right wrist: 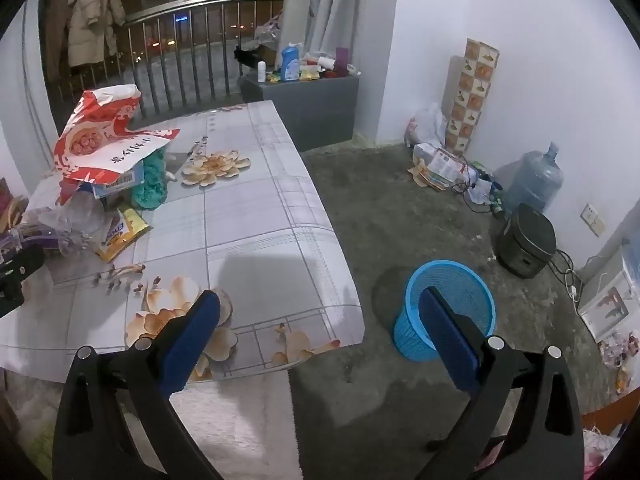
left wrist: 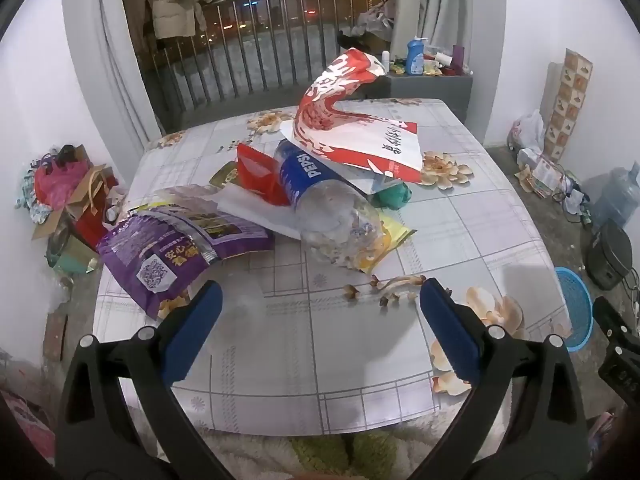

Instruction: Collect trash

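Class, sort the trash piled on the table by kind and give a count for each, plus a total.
Plastic bottles: 1, the Pepsi bottle
Snack bags: 4, purple, red, yellow, red-and-white
Teal crumpled item: 1
Total: 6

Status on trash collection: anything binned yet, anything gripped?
Done: nothing visible; the blue basket on the floor looks empty from this angle. In hand: nothing; left gripper and right gripper are both open and empty. Left: the whole pile on the table, including the Pepsi bottle, purple bag and red-and-white bag.
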A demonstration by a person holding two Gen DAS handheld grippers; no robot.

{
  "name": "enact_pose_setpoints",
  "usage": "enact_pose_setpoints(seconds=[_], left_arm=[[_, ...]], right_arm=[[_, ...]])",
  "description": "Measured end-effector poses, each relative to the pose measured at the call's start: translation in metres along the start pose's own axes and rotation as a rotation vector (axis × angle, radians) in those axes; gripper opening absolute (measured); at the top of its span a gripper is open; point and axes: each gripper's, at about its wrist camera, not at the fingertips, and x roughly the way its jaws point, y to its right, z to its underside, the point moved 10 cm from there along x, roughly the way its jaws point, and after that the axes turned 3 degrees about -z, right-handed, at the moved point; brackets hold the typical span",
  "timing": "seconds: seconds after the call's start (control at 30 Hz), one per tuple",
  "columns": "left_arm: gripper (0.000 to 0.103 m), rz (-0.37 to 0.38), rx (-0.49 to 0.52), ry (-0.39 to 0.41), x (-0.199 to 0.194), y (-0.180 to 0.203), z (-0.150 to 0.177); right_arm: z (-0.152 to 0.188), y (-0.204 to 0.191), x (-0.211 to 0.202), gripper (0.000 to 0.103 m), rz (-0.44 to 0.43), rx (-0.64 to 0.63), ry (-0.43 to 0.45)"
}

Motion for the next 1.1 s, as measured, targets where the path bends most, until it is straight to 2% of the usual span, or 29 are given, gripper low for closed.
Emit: enact_pose_setpoints(seconds=[1.1], left_arm=[[0.095,-0.012,-0.003,-0.007,-0.001,-0.007,0.004]], right_arm=[[-0.001,-0.01,-0.006,0.097,-0.004,-0.006,-0.001]])
